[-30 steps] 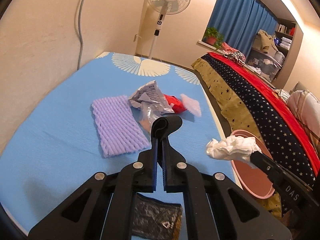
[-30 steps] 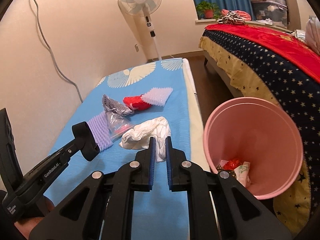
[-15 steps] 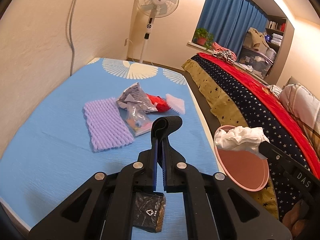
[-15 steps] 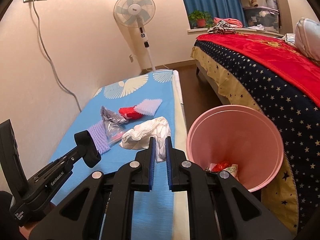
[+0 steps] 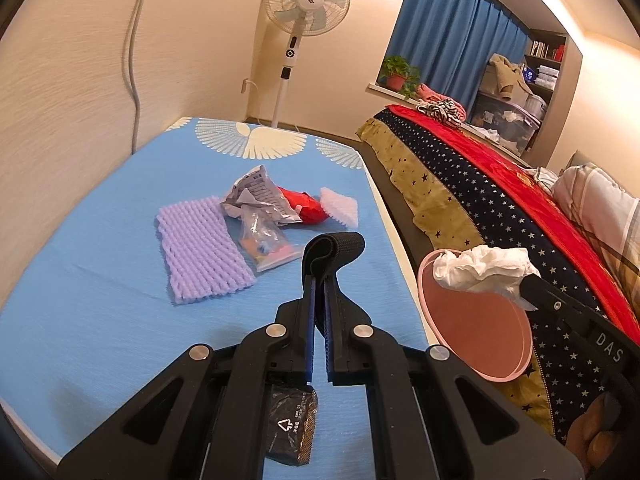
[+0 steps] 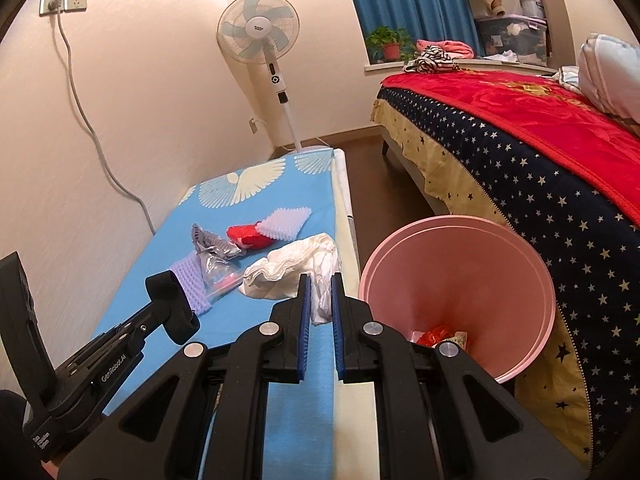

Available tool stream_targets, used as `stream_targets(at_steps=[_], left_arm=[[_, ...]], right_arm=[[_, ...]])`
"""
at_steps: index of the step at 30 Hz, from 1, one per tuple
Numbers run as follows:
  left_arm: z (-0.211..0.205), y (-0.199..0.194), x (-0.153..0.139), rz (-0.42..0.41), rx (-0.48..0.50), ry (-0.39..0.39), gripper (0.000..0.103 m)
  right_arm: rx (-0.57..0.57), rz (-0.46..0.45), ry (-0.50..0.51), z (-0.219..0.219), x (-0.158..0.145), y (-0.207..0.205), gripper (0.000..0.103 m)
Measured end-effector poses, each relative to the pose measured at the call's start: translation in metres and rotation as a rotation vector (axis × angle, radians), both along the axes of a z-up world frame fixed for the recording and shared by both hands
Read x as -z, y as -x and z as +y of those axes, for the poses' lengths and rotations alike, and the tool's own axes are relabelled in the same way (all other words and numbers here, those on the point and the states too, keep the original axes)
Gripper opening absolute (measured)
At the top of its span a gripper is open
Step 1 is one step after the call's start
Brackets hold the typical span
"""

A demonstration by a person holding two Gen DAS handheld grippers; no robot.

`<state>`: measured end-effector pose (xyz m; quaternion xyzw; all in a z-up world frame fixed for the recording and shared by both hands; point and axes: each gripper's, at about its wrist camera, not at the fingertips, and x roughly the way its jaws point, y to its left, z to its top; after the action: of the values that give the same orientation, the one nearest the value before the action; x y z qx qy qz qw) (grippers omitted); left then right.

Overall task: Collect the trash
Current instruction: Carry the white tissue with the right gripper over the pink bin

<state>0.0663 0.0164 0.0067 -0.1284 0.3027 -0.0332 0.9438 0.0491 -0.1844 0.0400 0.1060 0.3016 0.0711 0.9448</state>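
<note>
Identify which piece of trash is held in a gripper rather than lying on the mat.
The white crumpled tissue, pinched in the right gripper near the pink bin; all others lie on the blue mat.

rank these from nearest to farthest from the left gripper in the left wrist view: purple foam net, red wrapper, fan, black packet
1. black packet: on the blue mat under the left gripper, nearest the camera.
2. purple foam net: ahead, to the left.
3. red wrapper: farther up the mat, beside the crumpled silver wrapper.
4. fan: standing past the mat's far end, by the wall.
</note>
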Motion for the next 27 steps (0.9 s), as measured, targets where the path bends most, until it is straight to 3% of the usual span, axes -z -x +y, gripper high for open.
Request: stream_targets(at_steps=[27], left_arm=[[-0.021, -0.015, 0.008, 0.003, 0.027, -0.002, 0.004]], right_arm=[[0.070, -0.003, -0.019, -0.018, 0.001, -0.009, 0.010]])
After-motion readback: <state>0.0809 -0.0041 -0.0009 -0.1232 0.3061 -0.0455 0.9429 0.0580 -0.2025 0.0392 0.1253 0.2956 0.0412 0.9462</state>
